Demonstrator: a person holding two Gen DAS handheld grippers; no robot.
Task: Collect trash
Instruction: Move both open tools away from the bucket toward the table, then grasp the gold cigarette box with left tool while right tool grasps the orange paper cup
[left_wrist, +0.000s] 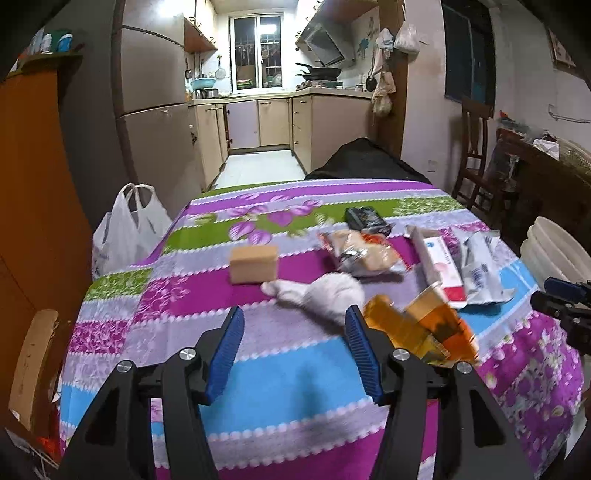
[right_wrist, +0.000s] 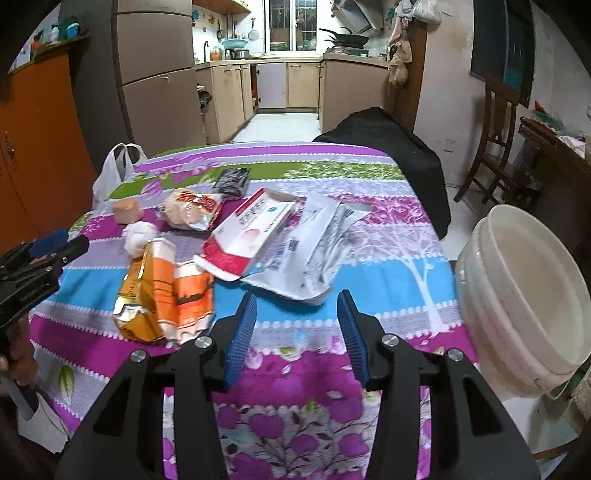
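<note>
Two sets of my jaws, left gripper (left_wrist: 295, 343) and right gripper (right_wrist: 297, 332), stand part open, holding nothing. Trash lies on the counter (right_wrist: 388, 266) left of the white bucket (right_wrist: 524, 295): orange wrapper (right_wrist: 162, 291), red-white box (right_wrist: 251, 232), tissue ball (left_wrist: 328, 291). Print unreadable. Only the left view shows the tan block (left_wrist: 254, 264) clearly.

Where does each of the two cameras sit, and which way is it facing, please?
Left wrist: on the left gripper, jaws open and empty, facing across the table toward the kitchen; the right gripper shows at the right edge.
Right wrist: on the right gripper, open and empty, facing likewise; white bucket at right, left gripper at left.
Shared: orange packet, crumpled tissue.
</note>
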